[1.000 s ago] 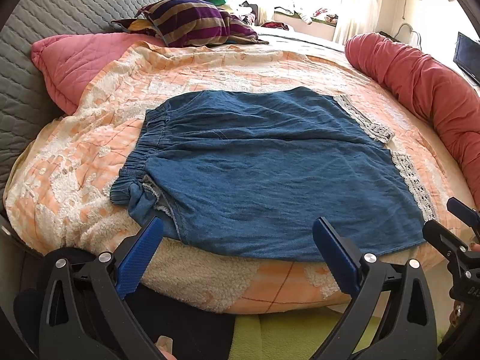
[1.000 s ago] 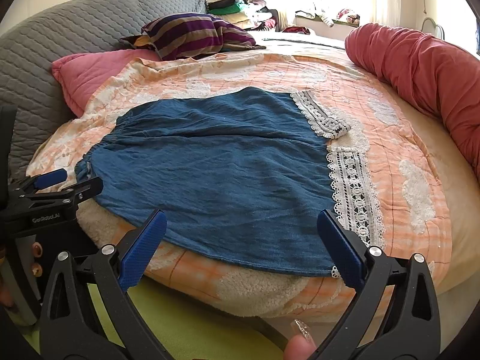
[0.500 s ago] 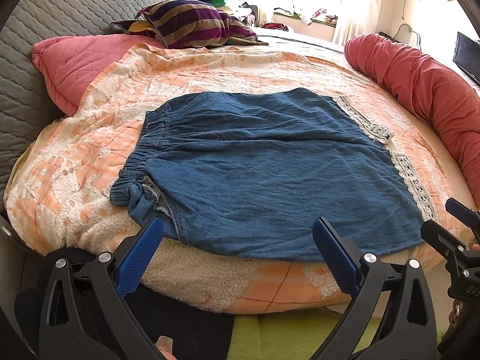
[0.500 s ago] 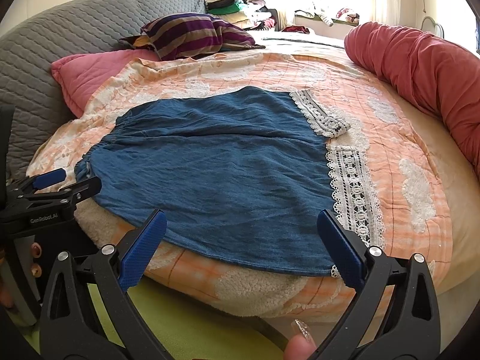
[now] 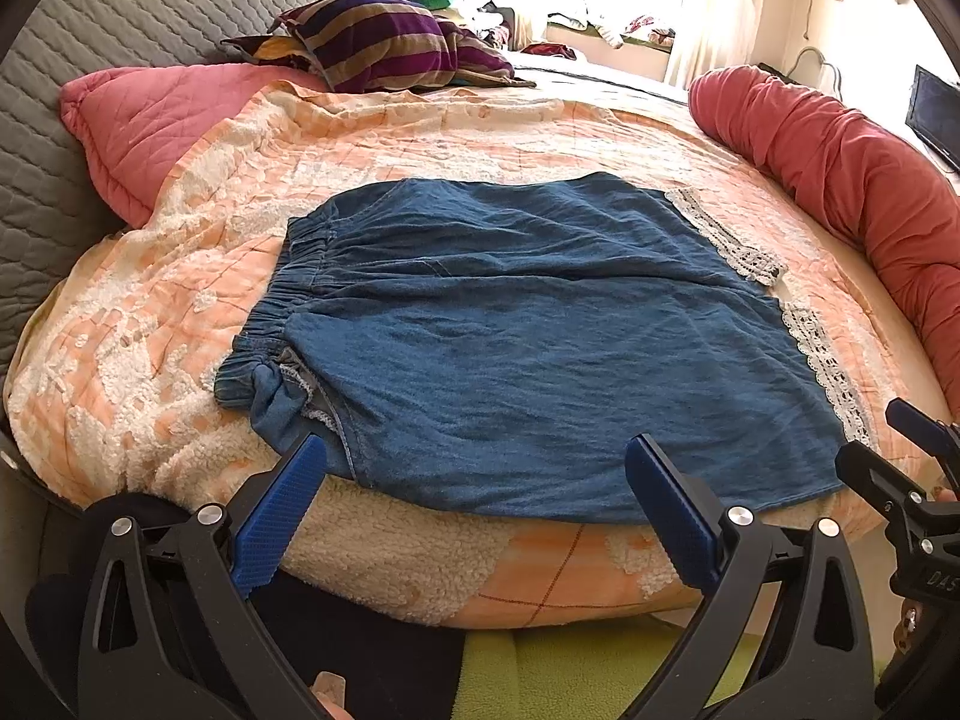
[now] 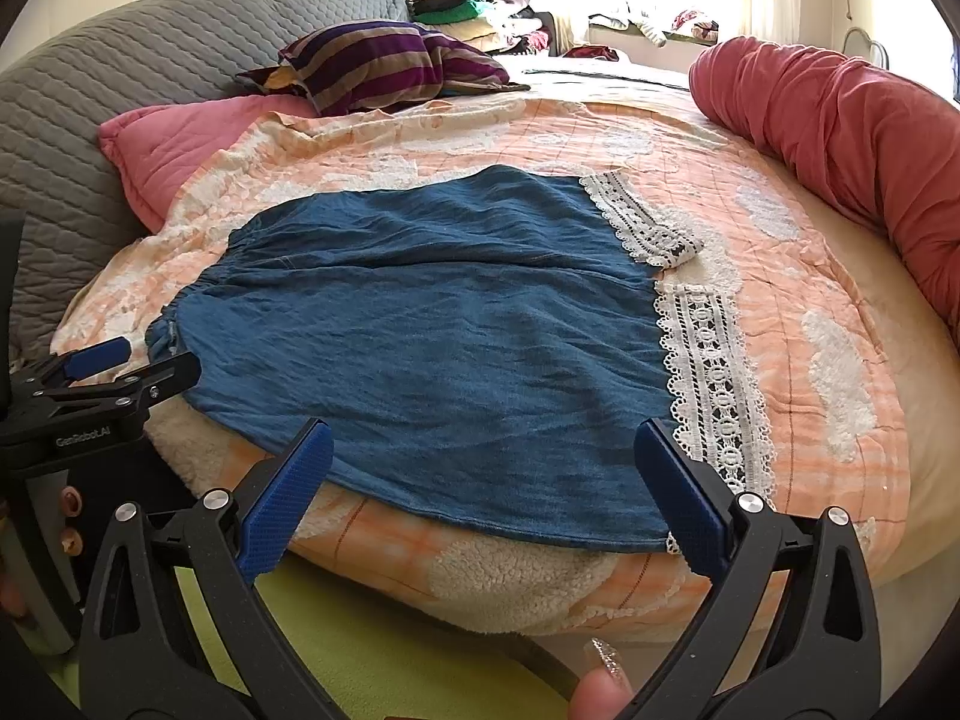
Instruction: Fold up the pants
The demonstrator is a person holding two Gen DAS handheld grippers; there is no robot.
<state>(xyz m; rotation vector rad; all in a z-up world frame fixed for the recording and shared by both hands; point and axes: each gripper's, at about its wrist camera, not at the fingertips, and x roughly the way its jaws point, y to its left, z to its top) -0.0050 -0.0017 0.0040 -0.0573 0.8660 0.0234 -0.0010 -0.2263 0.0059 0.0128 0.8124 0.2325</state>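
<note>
Blue denim lace-hemmed pants (image 5: 540,348) lie flat, unfolded, on orange quilted bedspread (image 5: 420,144), just ahead of both claws. Left gripper (image 5: 474,480) spread, empty; right gripper (image 6: 483,462) likewise (no fold begun, all remaining).

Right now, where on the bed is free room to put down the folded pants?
Free: blanket between the lace hems and the red bolster; also between waistband and pink pillow. Crowded: far side, striped pillow.

No visible change since earlier.
</note>
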